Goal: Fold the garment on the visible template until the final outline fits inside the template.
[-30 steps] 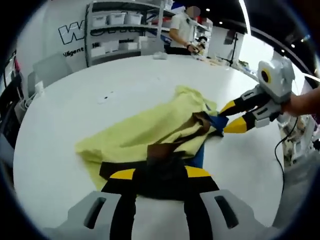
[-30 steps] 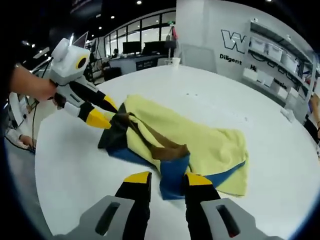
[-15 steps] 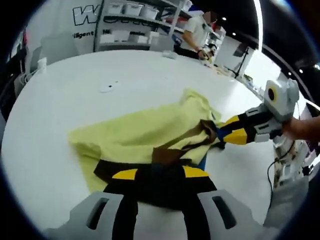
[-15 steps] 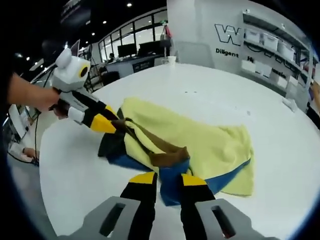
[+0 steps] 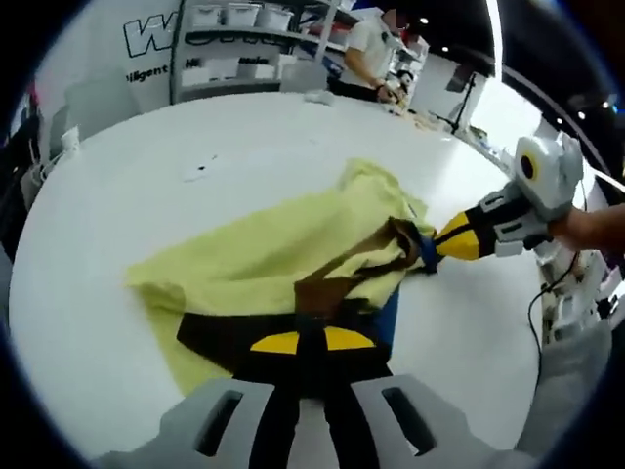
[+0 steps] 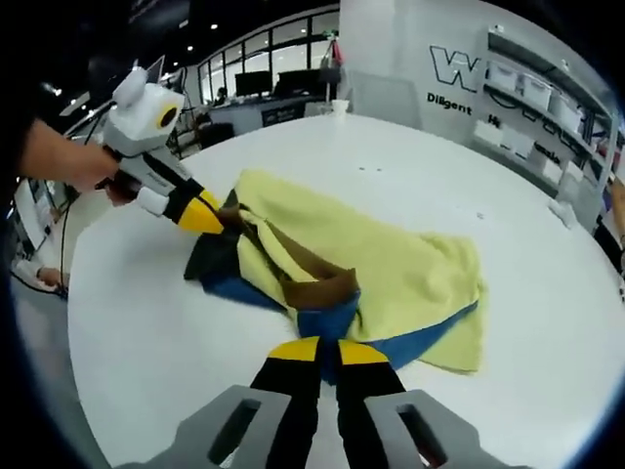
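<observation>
**Both grippers clamped on the garment**

The garment [image 5: 283, 259] lies crumpled near the middle of a round white table [image 5: 146, 176]: mostly yellow, with brown bands and blue underneath. No template outline can be made out under it.

In the left gripper view, the left gripper [image 5: 304, 342] has its yellow-tipped jaws together on a dark brown edge at the near side of the garment. The right gripper [image 5: 441, 242] comes in from the right, held by a hand [image 5: 586, 227], its jaws pinched on a brown-and-blue corner at the far side. This view also takes in shelves [image 5: 244, 44] with white bins and a person [image 5: 369, 54] standing at a bench behind the table.

In the right gripper view, the right gripper [image 6: 328, 352] is closed on a blue fold beneath a brown band. The left gripper [image 6: 207, 217] enters from the left, gripped by a hand [image 6: 73, 166], nipping the garment's dark corner. This view shows more of the blue layer, spread out under the yellow, plus dark windows and desks beyond.

A wall sign [image 6: 454, 83] shows a large "W" with "Diligent" below it; the rest is cut off. The left gripper view catches the same sign, too partial to read further.
</observation>
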Tool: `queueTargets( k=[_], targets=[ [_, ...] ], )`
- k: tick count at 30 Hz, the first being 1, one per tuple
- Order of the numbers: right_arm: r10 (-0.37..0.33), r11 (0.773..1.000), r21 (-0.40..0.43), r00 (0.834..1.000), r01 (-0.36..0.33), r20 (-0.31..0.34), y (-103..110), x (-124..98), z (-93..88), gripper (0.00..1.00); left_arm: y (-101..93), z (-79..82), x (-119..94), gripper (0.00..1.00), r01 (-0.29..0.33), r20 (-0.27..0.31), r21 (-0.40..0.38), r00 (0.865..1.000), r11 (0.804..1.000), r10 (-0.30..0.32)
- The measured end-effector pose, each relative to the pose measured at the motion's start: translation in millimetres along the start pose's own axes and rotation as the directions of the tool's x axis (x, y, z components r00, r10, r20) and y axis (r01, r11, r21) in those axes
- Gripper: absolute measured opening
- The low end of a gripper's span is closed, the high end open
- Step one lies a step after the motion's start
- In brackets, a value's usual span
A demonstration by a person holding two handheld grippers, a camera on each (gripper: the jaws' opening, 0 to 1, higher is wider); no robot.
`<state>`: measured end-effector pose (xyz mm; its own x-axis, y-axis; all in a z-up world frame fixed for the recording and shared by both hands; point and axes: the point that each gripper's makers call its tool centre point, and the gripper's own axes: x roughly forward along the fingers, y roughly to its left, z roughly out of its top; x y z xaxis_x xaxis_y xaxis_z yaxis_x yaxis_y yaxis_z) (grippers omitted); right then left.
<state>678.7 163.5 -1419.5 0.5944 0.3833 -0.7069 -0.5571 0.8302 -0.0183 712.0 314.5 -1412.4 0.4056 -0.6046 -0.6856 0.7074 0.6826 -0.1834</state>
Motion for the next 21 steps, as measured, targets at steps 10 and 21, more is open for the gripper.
queueTargets(
  k=[10, 21],
  targets=[
    [0.031, 0.995, 0.094, 0.999, -0.033, 0.029, 8, 7, 7.9, 0.13, -14.8, 13.3, -4, 0.10, 0.036, 0.046, -0.039, 0.998, 0.999, -0.034],
    [-0.022, 0.977, 0.213, 0.999, 0.031, -0.045, -2, 17, -3.7, 0.02, -16.3, 27.5, -6, 0.04, 0.059, 0.075, -0.032, 0.996, 0.998, -0.056]
  ],
)
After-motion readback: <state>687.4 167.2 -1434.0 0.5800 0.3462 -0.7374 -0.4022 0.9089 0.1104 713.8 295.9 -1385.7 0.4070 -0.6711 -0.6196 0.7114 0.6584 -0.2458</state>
